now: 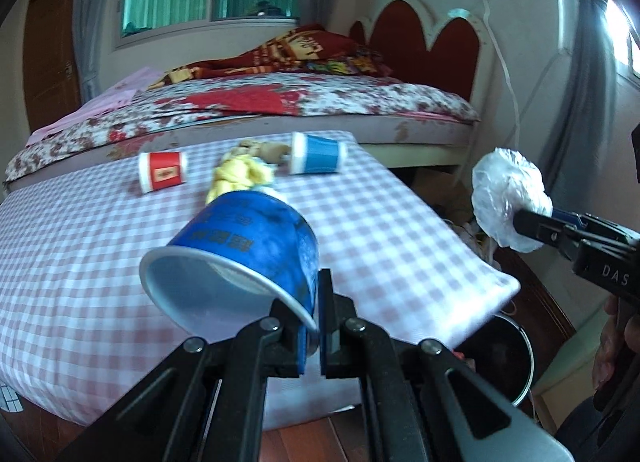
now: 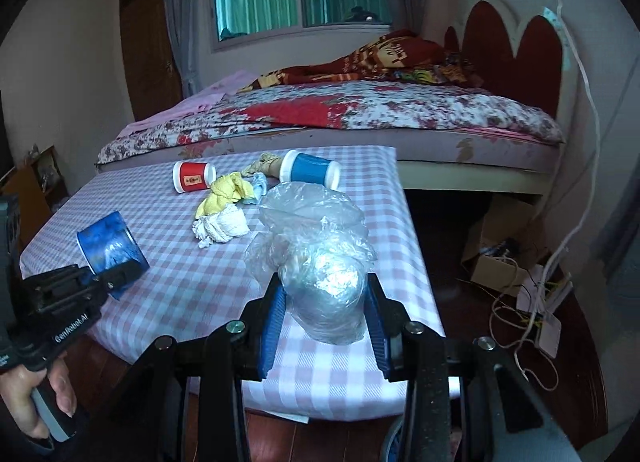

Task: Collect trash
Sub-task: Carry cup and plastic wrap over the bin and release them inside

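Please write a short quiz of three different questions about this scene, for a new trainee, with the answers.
1. True or false: the left gripper pinches the rim of the blue paper bowl.
2. What does the right gripper hold?
A. red cup
B. crumpled clear plastic bag
C. yellow cloth
3. Fill in: two cups lie on their sides on the table, one red and one ____.

Key: 1 true; 2 B; 3 blue.
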